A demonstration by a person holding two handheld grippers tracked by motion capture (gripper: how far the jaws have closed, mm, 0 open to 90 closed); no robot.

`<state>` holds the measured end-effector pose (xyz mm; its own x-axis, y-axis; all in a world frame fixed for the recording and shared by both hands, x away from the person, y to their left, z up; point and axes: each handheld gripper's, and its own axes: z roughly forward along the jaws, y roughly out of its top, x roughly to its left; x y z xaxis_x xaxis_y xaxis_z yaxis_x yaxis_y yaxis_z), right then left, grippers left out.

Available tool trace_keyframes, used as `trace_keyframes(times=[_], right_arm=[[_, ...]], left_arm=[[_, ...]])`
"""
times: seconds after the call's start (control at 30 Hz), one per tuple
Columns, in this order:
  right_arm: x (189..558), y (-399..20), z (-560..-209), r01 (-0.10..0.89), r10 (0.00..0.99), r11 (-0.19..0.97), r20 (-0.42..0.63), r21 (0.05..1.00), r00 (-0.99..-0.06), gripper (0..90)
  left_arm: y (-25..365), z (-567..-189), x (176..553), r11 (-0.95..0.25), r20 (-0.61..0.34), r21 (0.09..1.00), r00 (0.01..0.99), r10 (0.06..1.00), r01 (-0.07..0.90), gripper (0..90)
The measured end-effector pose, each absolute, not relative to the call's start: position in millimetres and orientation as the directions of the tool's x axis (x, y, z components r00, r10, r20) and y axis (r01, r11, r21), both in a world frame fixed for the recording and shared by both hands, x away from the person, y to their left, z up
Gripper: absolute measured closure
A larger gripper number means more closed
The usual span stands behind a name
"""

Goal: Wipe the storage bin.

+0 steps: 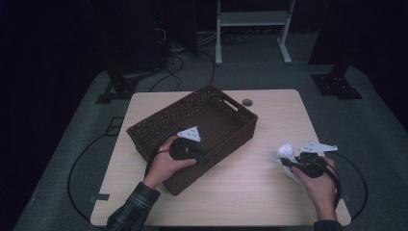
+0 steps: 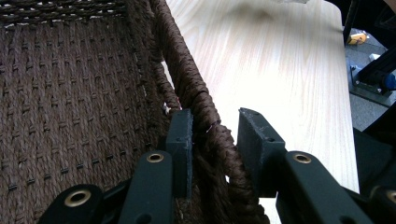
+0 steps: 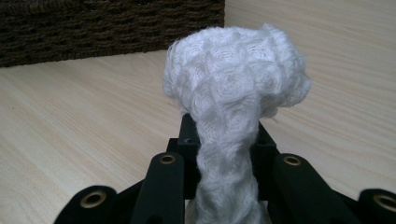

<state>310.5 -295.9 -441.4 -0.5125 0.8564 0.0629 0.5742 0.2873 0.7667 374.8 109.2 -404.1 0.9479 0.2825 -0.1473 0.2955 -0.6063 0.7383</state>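
Bunching white cloth (image 3: 236, 88) betw. right hand-held gripper (image 3: 227, 140) jaws.

The high view is dim, with a cold bluish cast; the room behind falls to near black, and only the pale table (image 1: 250, 183) catches much light. Soft, low detail here, grainy in the dark corners. The left gripper view is far brighter: glare washes the tabletop toward white at the top, while the basket (image 2: 70, 93) weave stays crisp. In the right gripper view the white cloth (image 3: 236, 84) is well lit and sharp, the basket wall behind slightly soft.
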Motion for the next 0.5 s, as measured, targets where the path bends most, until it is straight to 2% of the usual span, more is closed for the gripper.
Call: trace_keyframes(times=[0.5], right_arm=[[324, -284, -426, 0.546, 0.838, 0.305, 0.052, 0.78, -0.542, 72.5]], left_arm=[[109, -404, 375, -0.612, -0.138, 0.736, 0.95, 0.28, 0.287, 66.1]])
